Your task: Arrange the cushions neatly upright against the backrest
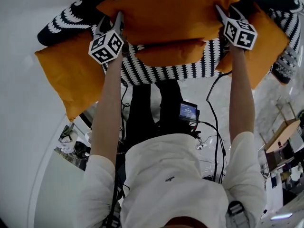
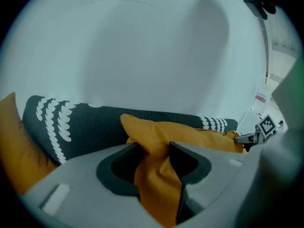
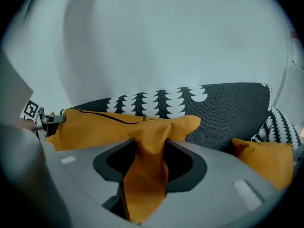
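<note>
Left gripper (image 1: 111, 23) and right gripper (image 1: 229, 12) each clamp tight on a corner of the orange cushion (image 1: 166, 11) — fabric bunched between the jaws. It spans twelve o'clock, left cushion (image 1: 71, 75) at nine, right cushion (image 1: 266, 46) at two — dark patterned backrest (image 3: 228, 103) behind.

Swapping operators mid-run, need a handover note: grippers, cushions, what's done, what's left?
Left hand-held gripper: shut on the left corner of the middle cushion.
Right hand-held gripper: shut on its right corner.
The middle cushion is held in front of the patterned backrest. The left cushion and right cushion sit slanted at either side.
Done: middle cushion gripped.
Left: stand it upright, release, then probably straighten the other two.
</note>
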### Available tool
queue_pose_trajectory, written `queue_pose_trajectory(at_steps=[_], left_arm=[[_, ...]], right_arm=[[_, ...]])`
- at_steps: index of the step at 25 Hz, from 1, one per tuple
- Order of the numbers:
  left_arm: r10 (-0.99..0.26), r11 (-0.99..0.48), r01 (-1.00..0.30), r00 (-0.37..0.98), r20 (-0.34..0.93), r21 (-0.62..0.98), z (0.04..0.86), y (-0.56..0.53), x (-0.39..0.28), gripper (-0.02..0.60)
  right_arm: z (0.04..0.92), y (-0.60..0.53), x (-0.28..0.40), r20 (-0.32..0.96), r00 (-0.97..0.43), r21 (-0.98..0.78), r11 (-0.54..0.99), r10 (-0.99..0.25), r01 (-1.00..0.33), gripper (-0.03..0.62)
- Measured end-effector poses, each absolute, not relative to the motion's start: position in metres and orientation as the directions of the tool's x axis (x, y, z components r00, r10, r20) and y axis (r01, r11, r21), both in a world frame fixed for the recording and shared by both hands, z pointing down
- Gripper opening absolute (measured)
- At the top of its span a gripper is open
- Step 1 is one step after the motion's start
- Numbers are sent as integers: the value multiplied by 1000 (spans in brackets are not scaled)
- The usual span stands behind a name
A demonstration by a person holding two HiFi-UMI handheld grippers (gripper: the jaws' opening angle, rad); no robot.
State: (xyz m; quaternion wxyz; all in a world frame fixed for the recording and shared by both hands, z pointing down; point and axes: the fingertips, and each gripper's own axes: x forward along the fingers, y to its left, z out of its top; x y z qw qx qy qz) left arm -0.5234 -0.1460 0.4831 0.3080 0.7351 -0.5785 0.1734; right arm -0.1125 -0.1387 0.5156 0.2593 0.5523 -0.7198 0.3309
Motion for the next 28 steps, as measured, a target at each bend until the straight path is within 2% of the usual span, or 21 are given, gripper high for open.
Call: queue_pose_trajectory(at_steps=[3, 8, 12, 15, 28], left_arm=[[-741, -146, -958, 270, 614, 245, 482, -144, -522, 181], [-735, -140, -961, 263, 625, 240, 480, -141, -518, 89], [-725, -162, -962, 268, 635, 221, 481, -137, -518, 36], [-719, -162, -962, 267, 641, 219, 479, -134, -518, 16], [-774, -139, -954, 271, 572, 264, 459, -93, -528, 11]], right_arm=[[515, -135, -114, 737, -267, -203, 173, -621, -964, 178], [509, -131, -113, 733, -271, -203, 179, -624, -963, 89], [506, -125, -119, 727, -280, -204, 192, -627, -960, 46], [501, -123, -122, 722, -290, -197, 216, -628, -956, 40], [469, -96, -131, 663, -313, -198, 244, -680, -949, 37]])
